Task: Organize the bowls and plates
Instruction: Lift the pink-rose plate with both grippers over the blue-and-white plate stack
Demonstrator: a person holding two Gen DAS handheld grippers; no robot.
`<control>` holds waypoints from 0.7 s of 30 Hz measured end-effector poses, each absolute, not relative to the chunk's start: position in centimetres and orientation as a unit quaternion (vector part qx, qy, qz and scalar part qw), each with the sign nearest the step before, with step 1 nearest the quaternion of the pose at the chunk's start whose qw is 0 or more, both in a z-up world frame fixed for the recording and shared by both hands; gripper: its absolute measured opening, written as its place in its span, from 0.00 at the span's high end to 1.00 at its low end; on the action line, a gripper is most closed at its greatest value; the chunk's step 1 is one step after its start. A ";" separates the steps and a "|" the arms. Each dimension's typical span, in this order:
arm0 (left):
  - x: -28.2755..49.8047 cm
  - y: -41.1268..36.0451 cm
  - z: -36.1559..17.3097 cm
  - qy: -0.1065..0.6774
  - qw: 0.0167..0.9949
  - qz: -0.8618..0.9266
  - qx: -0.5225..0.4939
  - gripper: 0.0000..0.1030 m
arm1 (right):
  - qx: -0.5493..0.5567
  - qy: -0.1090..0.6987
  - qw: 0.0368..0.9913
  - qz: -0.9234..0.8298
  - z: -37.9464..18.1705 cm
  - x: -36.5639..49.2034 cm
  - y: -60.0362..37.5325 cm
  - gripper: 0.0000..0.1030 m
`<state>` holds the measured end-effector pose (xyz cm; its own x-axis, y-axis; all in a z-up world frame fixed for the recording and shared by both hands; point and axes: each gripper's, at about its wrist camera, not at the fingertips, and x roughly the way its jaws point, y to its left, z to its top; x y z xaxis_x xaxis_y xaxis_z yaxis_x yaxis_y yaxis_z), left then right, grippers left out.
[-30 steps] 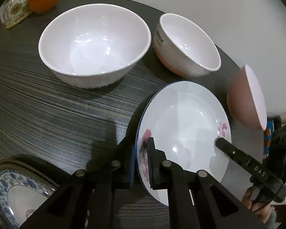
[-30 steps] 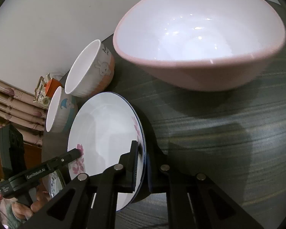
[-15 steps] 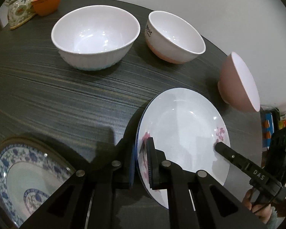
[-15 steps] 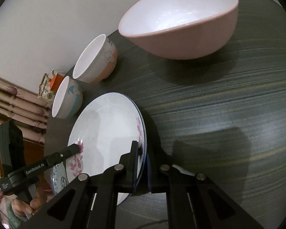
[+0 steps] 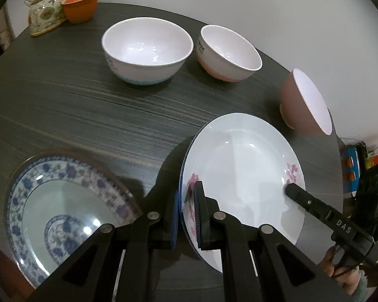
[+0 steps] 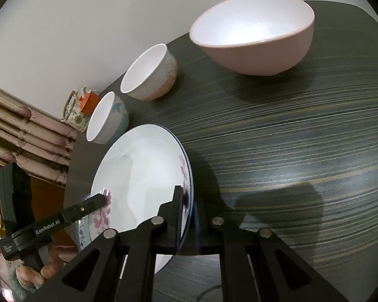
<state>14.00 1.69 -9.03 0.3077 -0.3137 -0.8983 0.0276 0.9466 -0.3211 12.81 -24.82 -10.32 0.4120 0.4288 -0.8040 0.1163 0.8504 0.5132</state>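
**Both claws clamped on the flowered plate, held over the table**

The white plate (image 5: 239, 171) with pink blossoms and a thin blue rim is the centre of it all, so take every place from there. The left claw (image 5: 186, 211) is squeezed tight on the plate's near-left rim, one pad on top over a pink flower, the other underneath. Across the plate, the right claw (image 6: 187, 206) is pinched just as hard on the opposite rim, with the rim between its jaws; from the left wrist view its upper finger (image 5: 312, 203) lies on the plate's right edge beside the second blossom. The plate sits tilted and looks to be clear of the dark striped table (image 5: 75, 95), a shadow spread beneath it.

To the plate's left, low in the left wrist view, lies the blue-and-white patterned plate (image 5: 63, 201), flat on the table. The flowered plate's edge looks close to it; whether they overlap I cannot tell.

Beyond the plate stand three bowls, upright, well apart from it. The white bowl with a pale blue base (image 5: 147, 50) is farthest to the left, the white bowl with a pink-orange base (image 5: 229, 52) just beside it, and the pink bowl (image 6: 254, 37) off to the right, alone. Far behind, at the table's back edge, a patterned teapot (image 5: 48, 7) touches an orange lidded cup (image 5: 80, 5).

A person's hand (image 6: 37, 269) grips the left claw's handle.
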 end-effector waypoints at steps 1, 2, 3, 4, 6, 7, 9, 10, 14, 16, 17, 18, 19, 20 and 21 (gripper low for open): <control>13.7 2.0 -8.8 0.577 0.800 -0.106 -0.125 0.92 | 0.255 0.532 0.801 0.099 -10.1 12.6 -24.8 0.92; 13.5 2.2 -8.5 0.576 0.801 -0.106 -0.125 0.92 | 0.253 0.531 0.802 0.101 -9.9 12.5 -24.5 0.92; 13.2 2.5 -8.3 0.575 0.802 -0.105 -0.126 0.92 | 0.252 0.530 0.803 0.104 -9.7 12.4 -24.2 0.93; 12.9 2.8 -8.1 0.573 0.803 -0.103 -0.129 0.92 | 0.251 0.529 0.804 0.105 -9.5 12.4 -24.0 0.93; 12.5 3.4 -7.7 0.569 0.806 -0.102 -0.130 0.92 | 0.247 0.527 0.806 0.110 -9.1 12.2 -23.5 0.93; 12.3 3.7 -7.6 0.568 0.806 -0.100 -0.131 0.92 | 0.245 0.526 0.806 0.113 -8.9 12.1 -23.2 0.93; 11.7 4.6 -7.1 0.565 0.808 -0.097 -0.135 0.92 | 0.243 0.525 0.807 0.117 -8.6 12.0 -22.6 0.93; 11.5 4.9 -6.9 0.563 0.810 -0.096 -0.136 0.92 | 0.241 0.524 0.808 0.120 -8.4 11.9 -22.2 0.93; 10.7 6.3 -6.1 0.555 0.815 -0.089 -0.143 0.92 | 0.237 0.522 0.809 0.133 -7.7 11.7 -20.9 0.93; 10.4 7.1 -5.6 0.549 0.818 -0.084 -0.149 0.92 | 0.236 0.520 0.809 0.139 -7.3 11.6 -20.2 0.93; 10.2 7.6 -5.4 0.546 0.820 -0.082 -0.151 0.92 | 0.235 0.520 0.809 0.142 -7.2 11.5 -19.8 0.93; 10.1 7.9 -5.2 0.544 0.821 -0.080 -0.152 0.92 | 0.235 0.520 0.808 0.147 -7.1 11.5 -19.2 0.93; 9.8 8.5 -4.9 0.541 0.823 -0.076 -0.156 0.92 | 0.235 0.520 0.808 0.149 -7.0 11.5 -18.8 0.93; 9.7 8.9 -4.8 0.538 0.825 -0.074 -0.158 0.92 | 0.233 0.519 0.808 0.152 -6.8 11.4 -18.5 0.93; 9.5 9.3 -4.6 0.536 0.826 -0.071 -0.160 0.92 | 0.230 0.518 0.809 0.156 -6.6 11.4 -17.9 0.93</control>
